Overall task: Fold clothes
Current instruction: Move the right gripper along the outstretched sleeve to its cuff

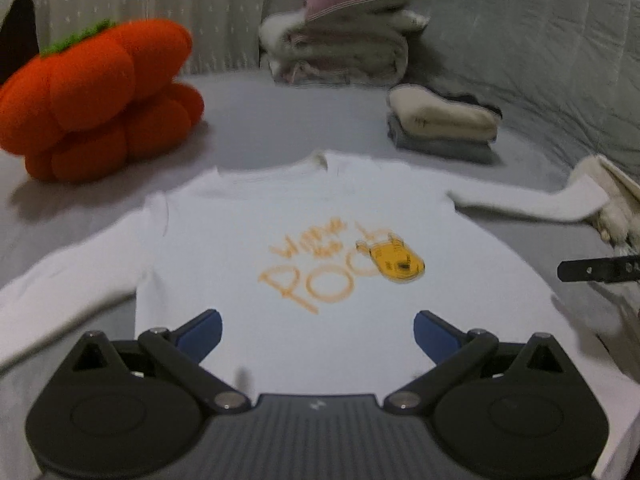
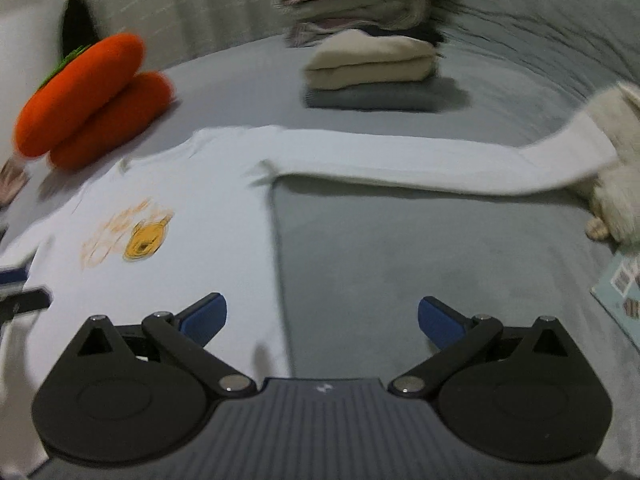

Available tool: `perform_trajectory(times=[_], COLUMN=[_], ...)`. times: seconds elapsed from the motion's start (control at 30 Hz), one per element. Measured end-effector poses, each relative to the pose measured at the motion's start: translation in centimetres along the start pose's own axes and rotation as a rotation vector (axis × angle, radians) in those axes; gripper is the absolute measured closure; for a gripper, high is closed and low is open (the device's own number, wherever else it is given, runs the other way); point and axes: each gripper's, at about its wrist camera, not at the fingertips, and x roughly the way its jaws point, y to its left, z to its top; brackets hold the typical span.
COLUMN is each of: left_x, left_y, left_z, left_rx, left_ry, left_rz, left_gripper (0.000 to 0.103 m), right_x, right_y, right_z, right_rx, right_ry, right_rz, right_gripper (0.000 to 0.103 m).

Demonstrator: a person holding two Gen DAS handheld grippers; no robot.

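A white long-sleeved shirt (image 1: 320,216) with an orange print and a yellow bear face lies flat, front up, on the grey bed, both sleeves spread out. My left gripper (image 1: 316,332) hovers open over its lower hem, nothing between the blue pads. In the right wrist view the same shirt (image 2: 192,200) fills the left half, its right sleeve (image 2: 420,168) stretching far right. My right gripper (image 2: 322,320) is open above the shirt's right side edge and the bare sheet. A finger of the right gripper (image 1: 600,270) shows at the left view's right edge.
An orange pumpkin plush (image 1: 100,96) sits at the back left. A stack of folded clothes (image 1: 440,124) lies behind the shirt, with a taller pile (image 1: 344,44) farther back. A cream fluffy item (image 2: 616,168) touches the sleeve end. A printed card (image 2: 620,292) lies at the right.
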Motion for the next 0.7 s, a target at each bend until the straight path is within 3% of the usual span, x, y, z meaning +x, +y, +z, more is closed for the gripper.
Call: perform_trajectory(times=[0.27, 0.7], left_x=[0.2, 1.1], left_y=[1.2, 2.8], left_z=[0.8, 1.5], left_rx=[-0.072, -0.138], left_ry=[-0.036, 0.044], left_rz=[0.094, 0.142], left_gripper=[0.001, 0.001], right_x=[2.0, 5.1], right_y=[-3.4, -5.3], right_z=[1.7, 4.0], right_rx=[0.168, 0.245], right_ry=[-0.022, -0.108], right_rz=[-0.109, -0.251], right_gripper=[0.0, 0.0])
